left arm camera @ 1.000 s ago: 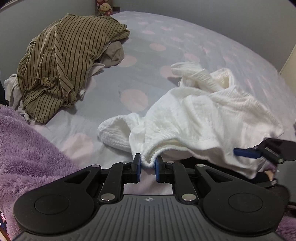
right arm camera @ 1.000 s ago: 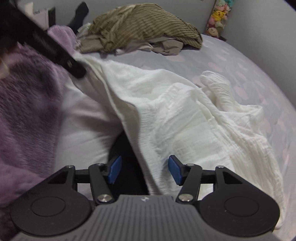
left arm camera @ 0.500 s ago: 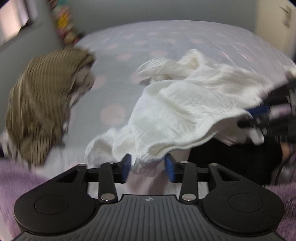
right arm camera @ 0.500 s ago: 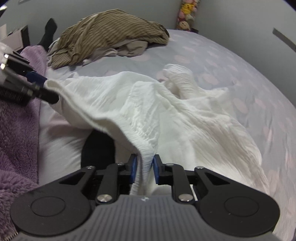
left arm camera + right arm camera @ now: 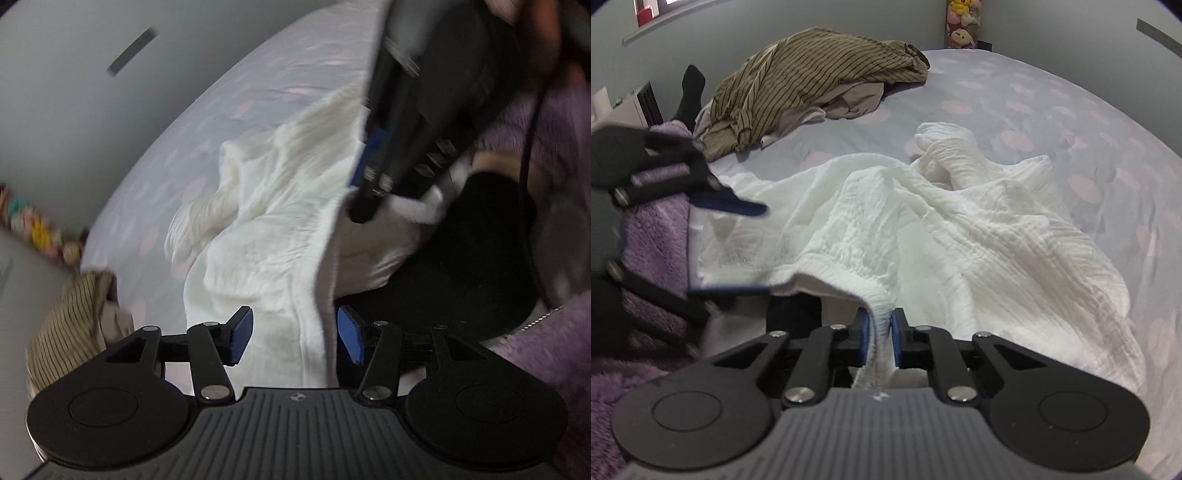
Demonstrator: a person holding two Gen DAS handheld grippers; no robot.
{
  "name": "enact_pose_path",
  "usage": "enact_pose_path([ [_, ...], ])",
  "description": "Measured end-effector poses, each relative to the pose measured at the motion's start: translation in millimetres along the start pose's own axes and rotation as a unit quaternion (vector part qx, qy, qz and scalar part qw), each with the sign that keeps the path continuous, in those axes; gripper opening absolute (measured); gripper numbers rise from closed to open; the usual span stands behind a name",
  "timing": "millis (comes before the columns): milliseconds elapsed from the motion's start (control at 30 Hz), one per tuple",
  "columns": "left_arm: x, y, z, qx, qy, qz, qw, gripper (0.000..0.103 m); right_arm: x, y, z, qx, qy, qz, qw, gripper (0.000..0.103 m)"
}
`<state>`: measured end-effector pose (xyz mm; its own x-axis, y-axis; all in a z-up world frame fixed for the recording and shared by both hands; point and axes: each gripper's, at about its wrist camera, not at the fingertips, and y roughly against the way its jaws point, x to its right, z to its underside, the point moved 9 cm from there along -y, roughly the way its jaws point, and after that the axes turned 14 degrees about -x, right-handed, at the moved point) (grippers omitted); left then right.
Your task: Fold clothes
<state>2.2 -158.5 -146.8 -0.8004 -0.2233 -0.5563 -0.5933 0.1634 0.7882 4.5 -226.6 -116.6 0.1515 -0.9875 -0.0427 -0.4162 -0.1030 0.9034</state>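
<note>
Left wrist view: your left gripper (image 5: 293, 338) has its jaws apart and opening, the hem of the white garment (image 5: 280, 229) hanging loose between them, unpinched. The garment sprawls on the bed (image 5: 236, 110).

Right wrist view: your right gripper (image 5: 879, 341) has its jaws closing, clamped on the hem. Only here shows the striped shirt (image 5: 809, 85) heaped beyond. The cloth looks soft, light, crinkly; grip its hem corners.

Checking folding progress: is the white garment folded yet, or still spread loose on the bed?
Not folded. The white garment lies loose and rumpled over the bed, one edge bunched between the closing right gripper pads.
</note>
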Motion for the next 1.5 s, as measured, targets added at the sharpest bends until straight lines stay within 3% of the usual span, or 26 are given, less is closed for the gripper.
enact_pose_path([
  [133, 7.0, -12.6, -9.4, 0.008, -0.015, -0.024, 0.9996, 0.048, 1.3, 10.2, -5.0, 0.013, -0.012, -0.022, 1.000, 0.014],
  [267, 1.5, -16.5, -16.5, 0.015, 0.007, -0.019, 0.9997, 0.019, -1.3, 15.5, -6.4, 0.020, -0.010, -0.028, 0.999, 0.014],
  [367, -10.9, -15.3, -16.7, 0.019, 0.043, 0.002, 0.9989, 0.010, 0.1, 17.0, -5.4, 0.022, -0.012, -0.029, 0.999, 0.015],
  [433, -26.7, -14.8, -11.6, 0.012, 0.066, -0.001, 0.9978, 0.008, 3.0, 20.3, -3.7, 0.026, -0.017, -0.034, 0.999, 0.020],
  [500, -46.9, -15.2, -5.3, 0.003, 0.095, -0.004, 0.9955, 0.008, 7.0, 27.6, -1.3, 0.034, -0.024, -0.042, 0.998, 0.037],
  [533, -59.6, -16.0, -0.5, -0.002, 0.114, -0.005, 0.9935, 0.008, 9.3, 32.1, 0.3, 0.038, -0.026, -0.045, 0.998, 0.038],
  [767, -146.9, -19.1, 40.0, -0.019, 0.247, 0.001, 0.9689, 0.007, 67.3, 48.0, 15.8, 0.039, -0.062, 0.029, 0.997, 0.040],
  [867, -172.4, -22.2, 56.1, -0.032, 0.269, -0.018, 0.9626, 0.007, 105.1, 44.9, 24.3, 0.027, -0.091, 0.077, 0.993, 0.041],
  [933, -180.5, -21.8, 65.9, -0.040, 0.280, -0.023, 0.9589, 0.007, 129.8, 42.4, 31.6, 0.018, -0.112, 0.102, 0.988, 0.046],
  [967, -183.8, -21.3, 70.6, -0.045, 0.286, -0.024, 0.9570, 0.007, 141.8, 41.3, 35.2, 0.015, -0.125, 0.113, 0.986, 0.055],
  [1033, -189.5, -18.4, 80.8, -0.052, 0.295, -0.027, 0.9537, 0.007, 164.1, 39.1, 40.8, 0.014, -0.154, 0.131, 0.979, 0.058],
  [1133, -190.4, -14.6, 89.8, -0.060, 0.304, -0.029, 0.9503, 0.007, 177.1, 32.8, 42.4, 0.015, -0.181, 0.108, 0.977, 0.058],
  [1233, -192.6, -12.9, 93.4, -0.058, 0.315, -0.029, 0.9468, 0.007, 174.8, 21.6, 40.4, 0.022, -0.186, 0.075, 0.979, 0.054],
  [1267, -193.2, -11.7, 94.2, -0.057, 0.319, -0.030, 0.9457, 0.007, 171.1, 16.1, 39.0, 0.023, -0.180, 0.069, 0.981, 0.047],
  [1300, -194.0, -9.6, 94.6, -0.056, 0.321, -0.030, 0.9450, 0.007, 167.0, 11.1, 37.8, 0.021, -0.174, 0.065, 0.982, 0.026],
  [1333, -195.0, -6.7, 94.7, -0.054, 0.321, -0.032, 0.9448, 0.007, 163.8, 9.3, 36.6, 0.021, -0.173, 0.064, 0.983, 0.014],
  [1500, -201.1, 12.6, 92.8, -0.036, 0.330, -0.038, 0.9426, 0.007, 169.1, 40.4, 30.4, 0.071, -0.207, 0.090, 0.972, 0.010],
])
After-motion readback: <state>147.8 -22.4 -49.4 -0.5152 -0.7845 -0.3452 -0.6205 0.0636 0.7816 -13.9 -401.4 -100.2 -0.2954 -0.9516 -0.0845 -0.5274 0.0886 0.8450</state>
